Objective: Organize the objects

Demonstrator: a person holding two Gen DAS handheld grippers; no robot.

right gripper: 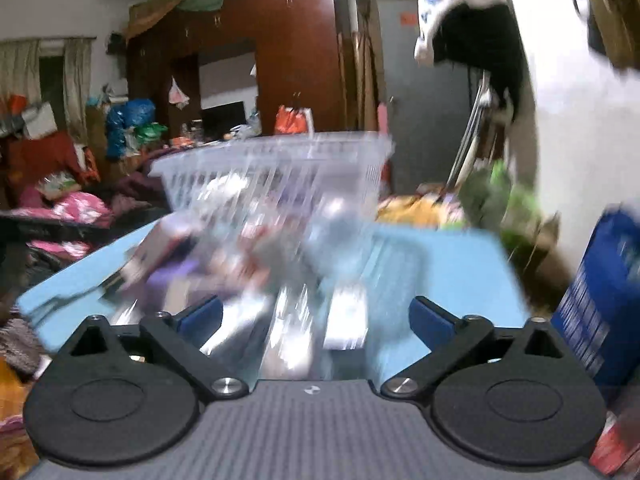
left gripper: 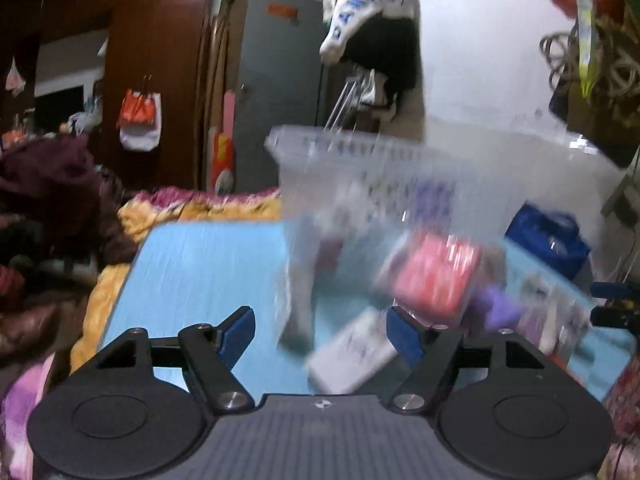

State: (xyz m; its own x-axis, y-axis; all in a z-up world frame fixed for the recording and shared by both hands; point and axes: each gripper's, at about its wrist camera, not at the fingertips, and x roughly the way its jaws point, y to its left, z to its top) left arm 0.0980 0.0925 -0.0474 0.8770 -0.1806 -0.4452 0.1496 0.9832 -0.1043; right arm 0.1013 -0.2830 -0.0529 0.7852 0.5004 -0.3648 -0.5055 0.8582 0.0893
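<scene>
Both views are motion-blurred. A clear plastic basket (left gripper: 360,168) stands on a light blue table (left gripper: 200,264) and holds blurred items. In front of it lie a red packet (left gripper: 436,276), a white box (left gripper: 352,356), a purple item (left gripper: 500,308) and other blurred packets. My left gripper (left gripper: 324,332) is open and empty, with the white box just beyond its right finger. In the right wrist view the basket (right gripper: 272,168) stands beyond a blurred pile of packets (right gripper: 260,272). My right gripper (right gripper: 316,316) is open over the near packets and holds nothing.
A blue bag (left gripper: 548,240) sits right of the table; it also shows in the right wrist view (right gripper: 604,300). Blankets and clothes (left gripper: 60,200) lie to the left. A wooden wardrobe (right gripper: 280,52) and a grey door (left gripper: 280,72) stand behind. Clothes (left gripper: 372,20) hang on the white wall.
</scene>
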